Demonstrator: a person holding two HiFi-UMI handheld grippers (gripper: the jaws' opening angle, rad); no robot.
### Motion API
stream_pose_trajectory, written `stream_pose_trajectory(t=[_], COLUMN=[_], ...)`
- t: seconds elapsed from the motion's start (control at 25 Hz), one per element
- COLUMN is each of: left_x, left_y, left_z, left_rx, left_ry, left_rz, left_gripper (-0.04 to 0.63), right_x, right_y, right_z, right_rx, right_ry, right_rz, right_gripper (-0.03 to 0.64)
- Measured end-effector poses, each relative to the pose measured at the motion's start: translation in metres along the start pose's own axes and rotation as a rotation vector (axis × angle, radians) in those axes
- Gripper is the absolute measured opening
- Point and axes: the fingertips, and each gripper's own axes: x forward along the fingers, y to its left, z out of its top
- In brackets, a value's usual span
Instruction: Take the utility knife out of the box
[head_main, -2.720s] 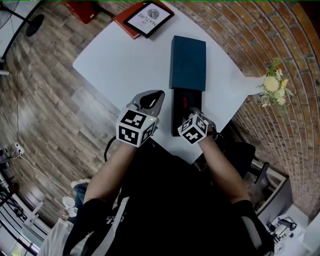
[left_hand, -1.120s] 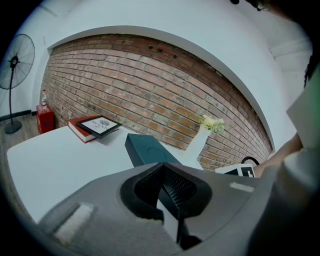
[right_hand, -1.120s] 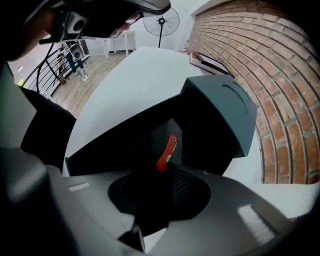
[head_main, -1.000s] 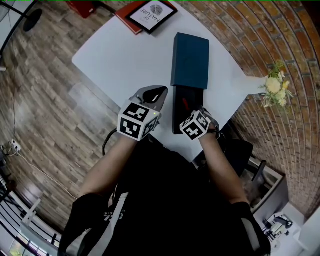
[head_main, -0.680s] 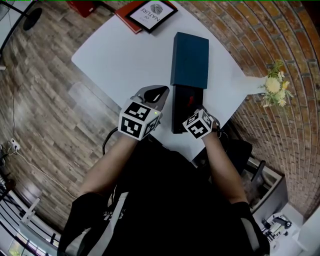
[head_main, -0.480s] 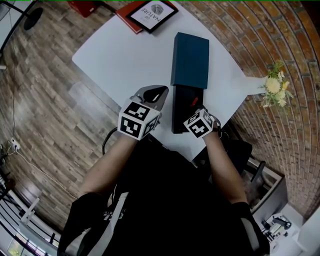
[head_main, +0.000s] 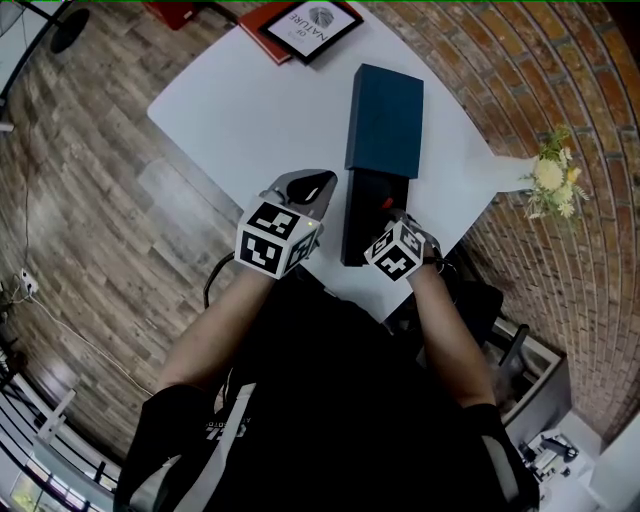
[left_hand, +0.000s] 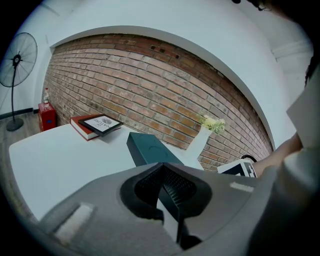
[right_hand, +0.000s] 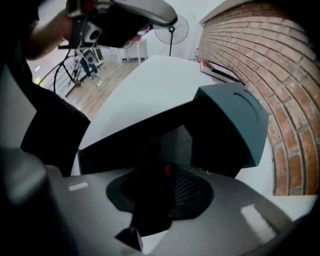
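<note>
Change: right gripper has just been spreading its fingers; neither hand has otherwise shifted.
Desk: white desk with rounded corners, under both sets of fingers.
Lid: dark teal box lid, beyond the right fingers.
Box: open black tray, directly below the right fingers.
Left gripper: fingers together, empty, beside the tray.
Knife: black utility knife with red slider, between the parted right fingers, unpinched, still in the tray.
Meaning: the knife probably needs a fresh grasp.
</note>
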Motion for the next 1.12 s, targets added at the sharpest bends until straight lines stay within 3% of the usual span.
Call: stream_pose_trajectory(t=[0.04,0.2,0.36,0.6,0.88,1.12], left_x=[0.000,-0.001,-0.003,-0.009,-0.018,-0.024], left_y=[0.000,0.001,0.001,0.002,0.011,0.012], left_z=[0.000,0.000,-0.001,-0.002,-0.010,-0.011], left_rx=[-0.001,0.000,-0.002,-0.004,-0.028,-0.047], left_ry=[0.001,0.004,0.005,0.001,-0.003,-0.023], left_rz=[-0.001,-0.004,-0.005,0.000,0.022,0.036], left_gripper=[0.008,0.008,0.008,0.008,0.008,0.008], right_x=[-0.002,-0.011,-0.007,0.004,0.008,0.007], right_y=[0.003,-0.008,-0.016,-0.006,-0.004,-0.001], right_z=[0.003,0.007,-0.003,-0.011,-0.012,-0.012], right_rx=[0.000,-0.053,-0.231,-0.433,-0.581,-0.614], right_ry=[-0.024,-0.056,0.020,0.089,0.142,0.163], right_rz=[0.014,-0.018,-0.028,0.033,0.073,0.128], right_gripper=[0.115,0.112,0.112,0.121,0.117,0.100])
